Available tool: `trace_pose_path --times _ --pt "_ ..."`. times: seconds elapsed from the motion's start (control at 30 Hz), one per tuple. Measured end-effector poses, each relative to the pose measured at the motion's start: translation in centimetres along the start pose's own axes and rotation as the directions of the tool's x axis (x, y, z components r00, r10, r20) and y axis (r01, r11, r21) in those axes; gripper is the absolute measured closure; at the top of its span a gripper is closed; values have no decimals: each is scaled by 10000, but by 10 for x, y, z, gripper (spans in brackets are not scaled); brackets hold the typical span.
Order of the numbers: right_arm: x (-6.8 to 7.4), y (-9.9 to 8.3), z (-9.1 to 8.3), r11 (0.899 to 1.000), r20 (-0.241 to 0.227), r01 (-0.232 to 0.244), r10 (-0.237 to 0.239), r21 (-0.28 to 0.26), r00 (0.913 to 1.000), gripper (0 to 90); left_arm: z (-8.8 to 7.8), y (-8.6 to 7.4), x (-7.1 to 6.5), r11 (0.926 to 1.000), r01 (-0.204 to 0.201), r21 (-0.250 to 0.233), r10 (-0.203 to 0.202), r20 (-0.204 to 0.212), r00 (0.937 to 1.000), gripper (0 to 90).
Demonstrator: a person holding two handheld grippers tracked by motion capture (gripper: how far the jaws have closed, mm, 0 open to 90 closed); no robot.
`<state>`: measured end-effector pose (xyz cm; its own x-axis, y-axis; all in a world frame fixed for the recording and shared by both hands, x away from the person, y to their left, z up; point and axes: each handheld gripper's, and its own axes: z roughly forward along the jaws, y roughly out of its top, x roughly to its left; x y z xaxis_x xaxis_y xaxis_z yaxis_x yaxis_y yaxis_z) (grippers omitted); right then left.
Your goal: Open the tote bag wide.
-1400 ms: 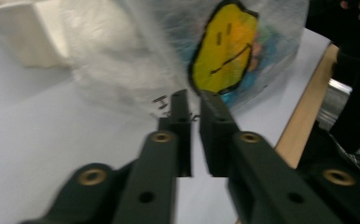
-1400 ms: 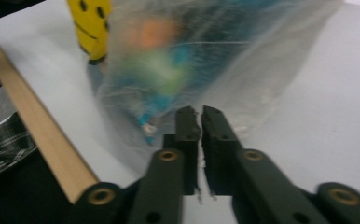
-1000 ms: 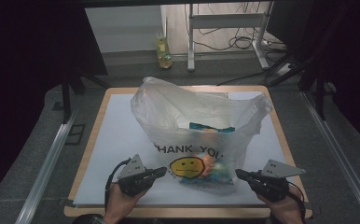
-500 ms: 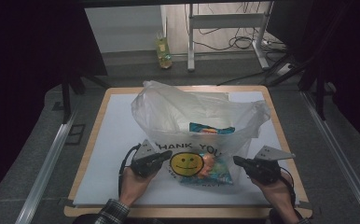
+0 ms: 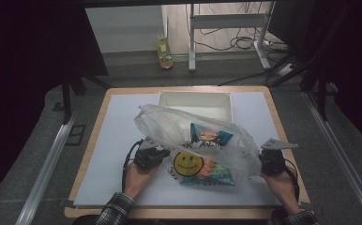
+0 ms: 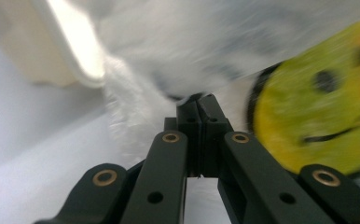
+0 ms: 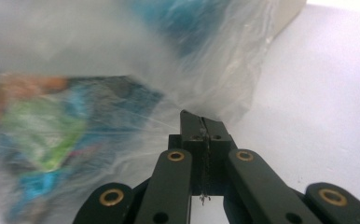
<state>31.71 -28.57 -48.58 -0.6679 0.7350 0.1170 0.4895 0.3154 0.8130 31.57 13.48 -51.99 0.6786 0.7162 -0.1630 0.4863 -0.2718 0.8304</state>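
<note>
A translucent plastic bag [image 5: 216, 140] with a yellow smiley [image 5: 187, 162] lies tilted on the white mat, with colourful snack packets [image 5: 210, 137] inside. My left gripper [image 5: 162, 152] is shut on the bag's left edge. The left gripper view shows its closed tips [image 6: 197, 100] pressed into the plastic [image 6: 178, 56] beside the smiley [image 6: 318, 98]. My right gripper [image 5: 263, 161] is shut on the bag's right edge. Its tips [image 7: 201, 122] pinch thin film [image 7: 215, 79] in the right gripper view, and a green and blue packet [image 7: 61, 149] shows through the film.
A shallow white tray [image 5: 193, 99] stands behind the bag at the back of the mat [image 5: 118, 136]. The wooden table edge [image 5: 90, 136] frames the mat. On the floor beyond stand a bottle [image 5: 165, 51] and a metal stand with cables [image 5: 226, 28].
Both hands have moved away from the person with the bag. The bag has sunk from upright to a low tilt, uncovering the white tray behind it.
</note>
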Motion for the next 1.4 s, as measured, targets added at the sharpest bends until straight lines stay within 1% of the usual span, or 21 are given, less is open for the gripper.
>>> trace_pose_path --times 0.13,0.17,0.2,0.27,0.33,0.37,0.53,0.67,0.83,0.9,0.97,1.0,1.03,1.07,1.13,1.2,1.27,1.3,1.33,1.37,1.4 --pt "5 -1 -18 10000 -226 -26 24 -71 9997 891 -24 -3 -4 10000 -96 -6 96 121 9999 890" --pt "5 -1 -18 10000 -226 -26 24 -71 9997 891 -24 -3 -4 10000 -96 -6 96 121 9999 890" --pt "6 -2 -26 9997 -383 -188 181 -165 9991 891 -34 -4 -6 10000 -49 -16 49 157 9999 890" --pt "6 -3 -35 9996 -388 -178 169 -228 9991 891 -44 -3 -7 9999 -141 -92 141 38 9999 890" --pt "5 -3 -44 9989 -467 -361 346 -305 9983 891 -54 -2 -7 9998 -34 -209 37 132 9999 889" --pt "4 -2 -48 9983 -518 -485 468 -317 9976 891 -59 -1 -7 9997 -27 -254 31 160 9999 886" --pt "3 12 -71 9970 -503 -423 391 -642 9980 891 -85 6 -8 9991 -326 -286 330 122 9994 882" --pt "8 29 -91 9947 -705 -328 260 -969 9972 890 -107 17 -9 9982 -380 -469 392 254 9989 877" --pt "24 49 -114 9915 -1250 -298 138 -1267 9921 890 -123 45 -16 9933 -695 -922 739 454 9962 869" --pt "33 54 -119 9912 -1560 -220 14 -1306 9878 890 -122 57 -20 9907 -867 -1045 925 525 9943 868" --pt "42 59 -119 9923 -1914 -152 -87 -1230 9815 889 -115 66 -25 9886 -1020 -1111 1095 635 9920 867" --pt "42 59 -119 9923 -1914 -152 -87 -1230 9815 889 -115 66 -25 9886 -1020 -1111 1095 635 9920 867" --pt "50 63 -111 9929 -2137 45 -299 -1185 9764 882 -105 71 -28 9881 -1094 -1078 1175 720 9905 866" --pt "52 64 -106 9935 -2193 110 -359 -1136 9750 879 -99 73 -29 9885 -1087 -1053 1164 696 9908 865" --pt "55 67 -94 9930 -2079 261 -497 -1149 9769 879 -85 74 -28 9899 -1106 -889 1152 482 9922 864" --pt "54 69 -80 9935 -1901 392 -591 -1065 9800 879 -70 72 -23 9916 -1095 -690 1101 47 9939 865" --pt "49 69 -67 9937 -1336 603 -727 -947 9884 886 -56 66 -15 9951 -887 -433 880 -191 9959 867" --pt "44 67 -61 9945 -1192 582 -684 -872 9905 889 -49 62 -10 9968 -736 -310 728 -256 9970 870" --pt "44 67 -61 9945 -1192 582 -684 -872 9905 889 -49 62 -10 9968 -736 -310 728 -256 9970 873" --pt "32 60 -50 9969 -971 343 -411 -711 9944 890 -35 53 -2 9988 -492 -7 491 -459 9977 875" --pt "26 56 -44 9979 -881 199 -252 -609 9958 890 -30 48 1 9990 -440 98 445 -578 9973 876"
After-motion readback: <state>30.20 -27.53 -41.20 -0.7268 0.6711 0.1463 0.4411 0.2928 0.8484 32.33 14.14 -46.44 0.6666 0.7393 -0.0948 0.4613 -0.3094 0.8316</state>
